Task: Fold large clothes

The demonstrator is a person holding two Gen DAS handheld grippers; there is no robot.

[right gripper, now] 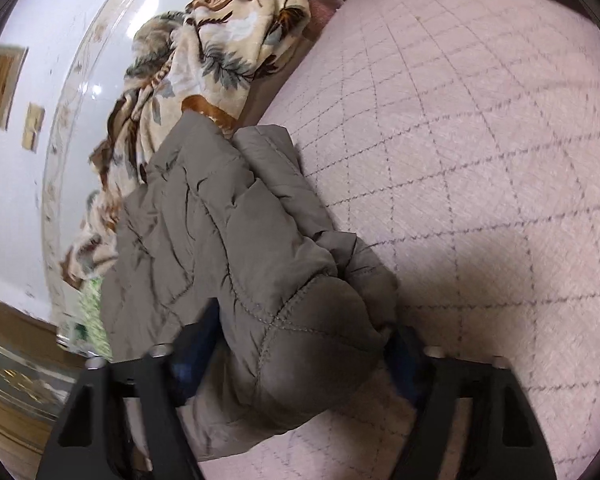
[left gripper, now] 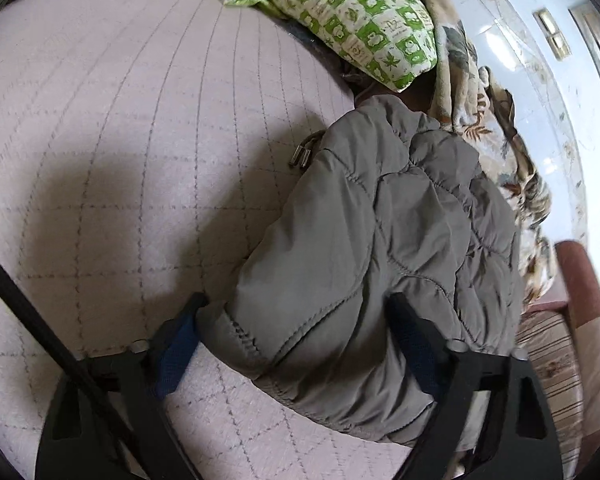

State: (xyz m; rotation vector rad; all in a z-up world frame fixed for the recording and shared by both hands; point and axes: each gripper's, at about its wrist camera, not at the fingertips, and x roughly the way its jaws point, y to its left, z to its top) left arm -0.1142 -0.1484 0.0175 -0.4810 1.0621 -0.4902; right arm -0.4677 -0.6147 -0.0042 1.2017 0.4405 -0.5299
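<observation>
**Grey quilted jacket bunched between the left gripper's fingers**

The left gripper fills the bottom of the frame, its black fingers with blue pads standing either side of a bulky fold of a grey quilted jacket. The padding bulges between the jaws; both pads lie against the fabric. The jacket runs from the lower centre up toward the right, lying on a pale pink bed cover with a thin grid pattern. Two small metal cord ends poke out at the jacket's upper left edge. At the top sits a green-and-white patterned pillow — beside it, along the right, a leaf-print blanket.
</observation>
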